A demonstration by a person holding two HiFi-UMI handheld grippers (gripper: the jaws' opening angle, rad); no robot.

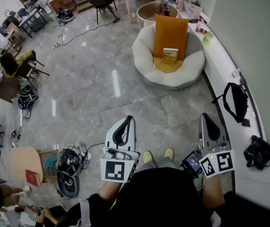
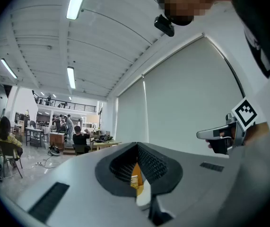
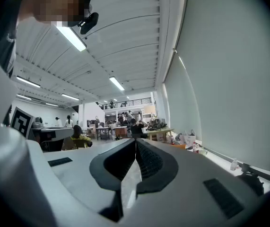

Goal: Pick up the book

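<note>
My left claw point(image 1: 124, 122) and right claw point(image 1: 207, 118) are closed and empty, well short of the beanbag point(image 1: 144, 53). I should walk up, open one, then take the book point(image 1: 170, 55) there edge-on.

Book point(image 1: 170, 55) leans against orange cushion point(image 1: 170, 28) on white beanbag chair point(image 1: 146, 56). Left gripper point(image 1: 128, 119) and right gripper point(image 1: 205, 117) are well apart from it, apparently closed.

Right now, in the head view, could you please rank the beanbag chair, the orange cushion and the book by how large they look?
Largest to smallest:
1. beanbag chair
2. orange cushion
3. book
They sit together, so nearness hardly skews this.
</note>
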